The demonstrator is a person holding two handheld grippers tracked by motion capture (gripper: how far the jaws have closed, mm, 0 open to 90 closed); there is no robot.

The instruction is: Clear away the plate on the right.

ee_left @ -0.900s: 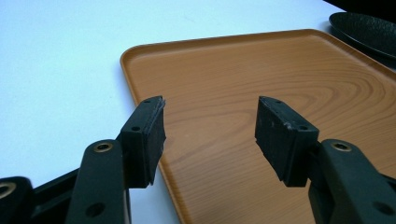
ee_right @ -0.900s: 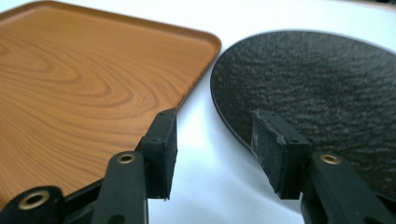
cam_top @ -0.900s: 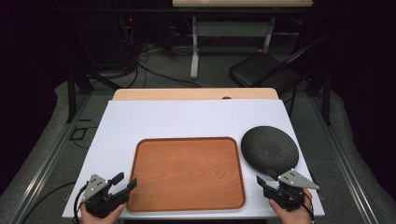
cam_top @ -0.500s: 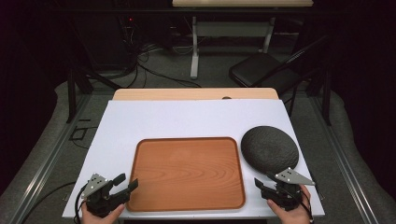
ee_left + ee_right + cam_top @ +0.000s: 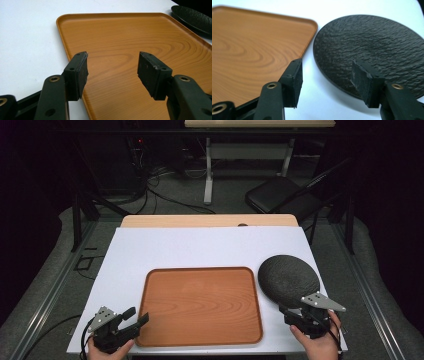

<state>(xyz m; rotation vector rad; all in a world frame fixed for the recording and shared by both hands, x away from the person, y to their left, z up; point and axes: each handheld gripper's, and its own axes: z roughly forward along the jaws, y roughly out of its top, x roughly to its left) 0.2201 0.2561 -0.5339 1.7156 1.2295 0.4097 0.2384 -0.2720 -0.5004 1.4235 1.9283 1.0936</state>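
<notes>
A wood-grain tray (image 5: 200, 305) lies empty at the front middle of the white table top (image 5: 200, 247). To its right rests a round black textured plate (image 5: 288, 281). My left gripper (image 5: 136, 316) is at the tray's front left corner, open, with its jaws over the tray's (image 5: 120, 45) left edge. My right gripper (image 5: 294, 312) is open just in front of the black plate (image 5: 372, 47), one jaw over its near rim and the other over the white gap beside the tray (image 5: 249, 47). Nothing is between either pair of jaws.
Past the table top, a wooden strip (image 5: 210, 221) runs along the far edge. A dark chair (image 5: 280, 195) and a table frame (image 5: 245, 155) stand on the floor beyond. Cables (image 5: 165, 195) lie on the floor at the back left.
My right gripper has moved slightly forward toward the plate's near rim. The left gripper has barely shifted.
</notes>
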